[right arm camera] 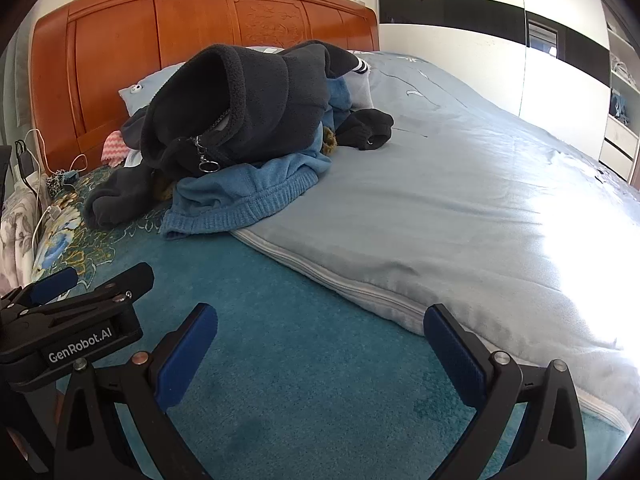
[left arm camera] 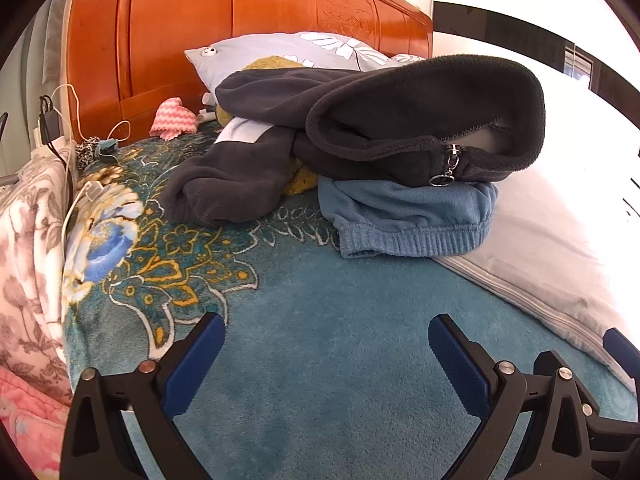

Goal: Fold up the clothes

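Observation:
A heap of clothes lies on the bed near the headboard. On top is a dark grey fleece jacket [left arm camera: 400, 116] with a metal zip pull [left arm camera: 446, 168]; it also shows in the right wrist view [right arm camera: 256, 108]. Under it lies a blue knit garment [left arm camera: 408, 216], also in the right wrist view [right arm camera: 240, 196]. My left gripper [left arm camera: 326, 356] is open and empty over the teal blanket, well short of the heap. My right gripper [right arm camera: 320, 344] is open and empty beside it; the left gripper [right arm camera: 52, 292] also shows at the left edge of the right wrist view.
A teal floral blanket [left arm camera: 280, 320] covers the near side of the bed. A pale blue duvet [right arm camera: 460, 200] lies to the right. An orange wooden headboard [right arm camera: 160, 40] and a pillow [left arm camera: 280, 52] stand behind. Chargers and cables [left arm camera: 52, 120] hang at the left.

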Available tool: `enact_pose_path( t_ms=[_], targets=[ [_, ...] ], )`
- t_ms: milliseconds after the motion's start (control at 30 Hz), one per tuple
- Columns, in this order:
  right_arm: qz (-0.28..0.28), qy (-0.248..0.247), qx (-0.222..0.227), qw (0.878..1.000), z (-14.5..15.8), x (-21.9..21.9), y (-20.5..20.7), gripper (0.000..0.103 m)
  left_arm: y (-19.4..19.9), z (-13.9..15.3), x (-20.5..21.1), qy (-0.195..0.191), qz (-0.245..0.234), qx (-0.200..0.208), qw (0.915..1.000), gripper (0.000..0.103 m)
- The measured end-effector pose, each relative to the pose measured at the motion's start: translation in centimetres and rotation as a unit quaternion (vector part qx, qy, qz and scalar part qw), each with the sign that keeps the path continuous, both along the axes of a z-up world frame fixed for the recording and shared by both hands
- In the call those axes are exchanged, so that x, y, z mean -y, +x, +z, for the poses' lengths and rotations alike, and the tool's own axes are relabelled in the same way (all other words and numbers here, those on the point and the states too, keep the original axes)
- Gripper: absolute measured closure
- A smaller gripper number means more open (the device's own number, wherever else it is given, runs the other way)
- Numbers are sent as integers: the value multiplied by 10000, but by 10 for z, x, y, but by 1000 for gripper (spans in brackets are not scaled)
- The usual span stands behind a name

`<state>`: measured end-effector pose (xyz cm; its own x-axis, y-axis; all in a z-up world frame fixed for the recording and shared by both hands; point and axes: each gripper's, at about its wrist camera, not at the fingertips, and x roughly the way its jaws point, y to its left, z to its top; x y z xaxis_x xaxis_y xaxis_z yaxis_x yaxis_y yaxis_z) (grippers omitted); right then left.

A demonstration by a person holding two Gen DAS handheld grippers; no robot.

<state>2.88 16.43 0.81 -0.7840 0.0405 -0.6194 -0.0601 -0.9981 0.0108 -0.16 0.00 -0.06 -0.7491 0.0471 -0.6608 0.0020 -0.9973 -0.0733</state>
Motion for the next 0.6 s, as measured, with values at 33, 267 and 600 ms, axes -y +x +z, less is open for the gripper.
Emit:
enact_pose_path(
  t_ms=[33, 267, 600],
  targets=[
    [1, -5, 4, 10000, 0, 0, 0, 0, -2, -1, 0, 1, -1, -3, 10000, 0],
    [11, -38, 33, 10000, 1, 0, -1, 0, -12, -5, 0, 5, -8, -25, 10000, 0],
    [24, -20, 40, 10000, 0, 2, 0, 0, -15, -5, 2, 136, -53, 6, 9999, 0]
  ],
)
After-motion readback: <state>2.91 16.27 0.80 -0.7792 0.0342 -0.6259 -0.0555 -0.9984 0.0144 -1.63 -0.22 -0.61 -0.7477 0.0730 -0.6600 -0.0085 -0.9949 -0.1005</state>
